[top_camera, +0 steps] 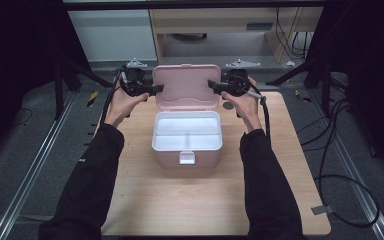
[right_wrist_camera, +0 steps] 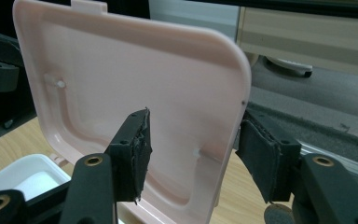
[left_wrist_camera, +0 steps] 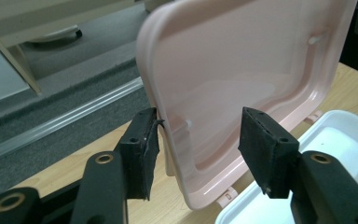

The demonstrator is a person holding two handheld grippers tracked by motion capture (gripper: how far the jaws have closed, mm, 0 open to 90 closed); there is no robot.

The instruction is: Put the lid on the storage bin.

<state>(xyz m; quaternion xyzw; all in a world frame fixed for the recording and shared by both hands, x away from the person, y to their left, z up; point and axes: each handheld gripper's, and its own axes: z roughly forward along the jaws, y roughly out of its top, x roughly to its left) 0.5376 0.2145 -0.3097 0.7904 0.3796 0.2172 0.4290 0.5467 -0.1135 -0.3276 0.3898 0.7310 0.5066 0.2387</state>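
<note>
Pink plastic is what both grippers have between their jaws: the raised lid (top_camera: 186,86) of a small box (top_camera: 187,150) on a wooden table (top_camera: 145,200).

Nearest to the person, the box sits in the middle of the table. Its body is pink, with a white tray (top_camera: 170,127) inside and a white latch (top_camera: 187,158) on the front wall. The tray is split into parts.

Behind the box, the lid stands up almost straight, and its inside faces the person.

The left gripper (top_camera: 156,89) is at the lid's left edge. In the left gripper view, the lid's edge (left_wrist_camera: 168,140) sits between the two black jaws. The outer pad (left_wrist_camera: 145,149) rests right against the rim. The inner pad (left_wrist_camera: 261,144) is on the lid's inside face, but there looks to be a gap, so the jaws are about half open and not squeezing hard. You cannot tell for sure if the grip is tight.

The right gripper (top_camera: 212,85) is at the lid's right edge. In the right gripper view, the lid's edge (right_wrist_camera: 233,140) is between the jaws. One pad (right_wrist_camera: 135,149) is in front of the inside face, and the other pad (right_wrist_camera: 261,154) is behind the rim. These jaws are about half open too, and you cannot tell if they pinch.

Past the lid are grey floor and a pale cabinet (top_camera: 220,25).
</note>
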